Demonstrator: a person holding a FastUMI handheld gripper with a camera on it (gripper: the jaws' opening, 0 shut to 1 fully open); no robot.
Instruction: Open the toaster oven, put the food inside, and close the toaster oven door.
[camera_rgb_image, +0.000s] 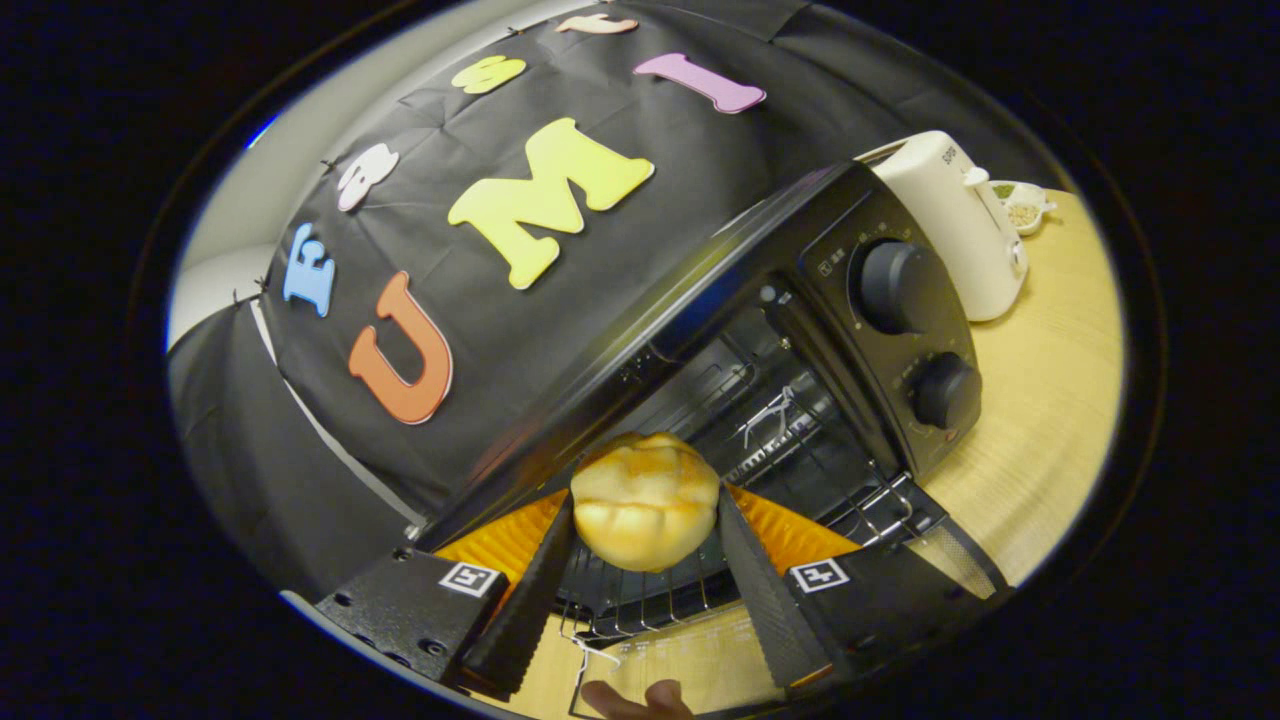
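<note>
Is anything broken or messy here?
Nothing looks broken or spilled. The gripper holds the bread bun between both fingers, just in front of the open toaster oven. The whole scene appears tilted, but that seems to come from the camera being held at an angle.

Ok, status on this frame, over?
Gripper shut on bun. Oven door open, bun at its mouth above the rack. Nothing blocking.
</note>
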